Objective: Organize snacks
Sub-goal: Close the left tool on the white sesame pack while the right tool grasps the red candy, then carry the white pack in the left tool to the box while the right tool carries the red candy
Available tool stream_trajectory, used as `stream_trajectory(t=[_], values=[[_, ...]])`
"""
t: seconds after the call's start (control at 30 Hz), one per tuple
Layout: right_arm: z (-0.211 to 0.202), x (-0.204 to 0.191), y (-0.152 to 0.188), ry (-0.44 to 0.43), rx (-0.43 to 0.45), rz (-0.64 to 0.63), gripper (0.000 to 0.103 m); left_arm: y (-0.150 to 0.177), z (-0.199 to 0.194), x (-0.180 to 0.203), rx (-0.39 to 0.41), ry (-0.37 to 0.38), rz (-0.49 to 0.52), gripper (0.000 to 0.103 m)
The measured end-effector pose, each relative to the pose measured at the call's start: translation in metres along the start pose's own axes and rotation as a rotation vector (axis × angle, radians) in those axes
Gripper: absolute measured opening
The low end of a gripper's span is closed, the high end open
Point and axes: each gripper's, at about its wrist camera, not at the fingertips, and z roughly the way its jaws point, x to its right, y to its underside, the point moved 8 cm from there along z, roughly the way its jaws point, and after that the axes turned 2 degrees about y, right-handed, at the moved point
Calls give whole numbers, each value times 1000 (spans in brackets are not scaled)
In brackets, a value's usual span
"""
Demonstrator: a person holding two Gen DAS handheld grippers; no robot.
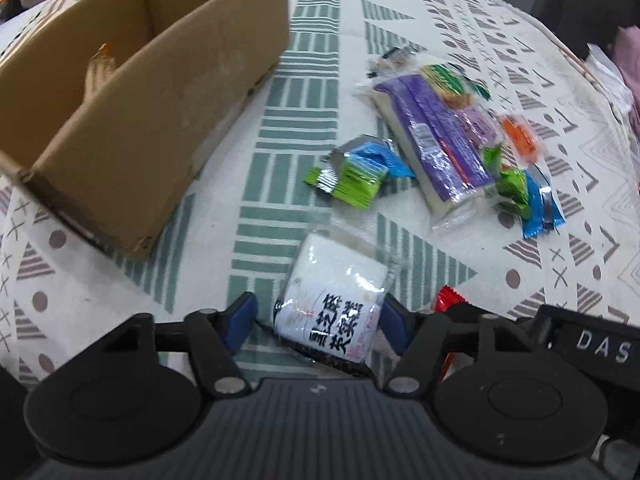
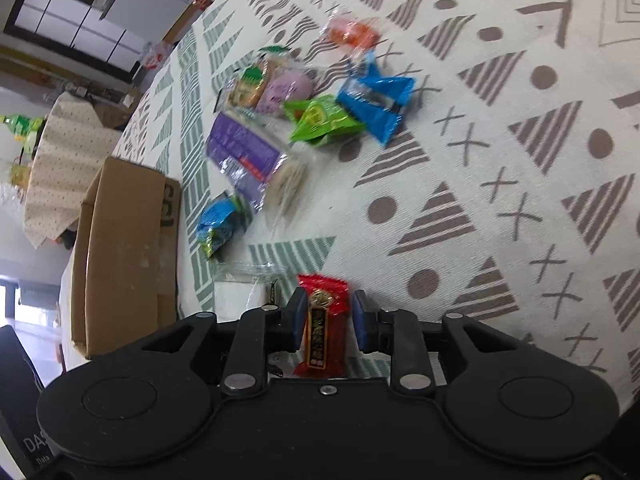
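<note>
The left gripper (image 1: 318,320) stands half open around a white snack pack (image 1: 332,312) on the patterned tablecloth (image 1: 540,280), its right pad at the wrapper's edge, its left pad apart. The right gripper (image 2: 330,320) is narrowly parted around a red snack packet (image 2: 322,328), not visibly pressing. Farther off lie mixed snacks, among them a purple cracker pack (image 1: 434,140), with the cardboard box (image 1: 160,120) to the left.

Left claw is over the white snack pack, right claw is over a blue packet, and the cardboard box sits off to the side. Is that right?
Not quite. The right claw has a red packet between its fingers, not a blue one, as the right wrist view shows. The left claw is at the white snack pack, and the cardboard box sits to the side.
</note>
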Motion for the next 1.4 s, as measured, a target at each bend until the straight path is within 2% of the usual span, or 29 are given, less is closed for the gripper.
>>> stream_trajectory(t=[0.1,0.13,0.3,0.57,0.63,0.73,0.8,1.0,1.4], values=[[2,-6,2,11,-2,-35,35,2,-3,-6,-8,-5,-37,58],[3,-7,2,16,-3,-43,36,3,-3,-8,-11,0,-48,51],[9,-13,6,37,-10,-91,38,7,-9,-21,-16,-11,-106,48],[15,-25,13,95,1,-231,40,9,-17,-36,-8,-31,-145,47],[16,-26,13,110,4,-255,39,10,-20,-39,-3,-34,-149,47],[17,-25,13,138,12,-293,26,11,-24,-42,1,-36,-154,47],[16,-23,11,143,15,-302,21,10,-28,-42,7,-36,-153,47],[4,-27,7,94,37,-289,20,8,-46,-42,46,-25,-154,47],[-31,-57,-4,-111,135,-278,20,-8,-92,-44,151,-13,-164,47]])
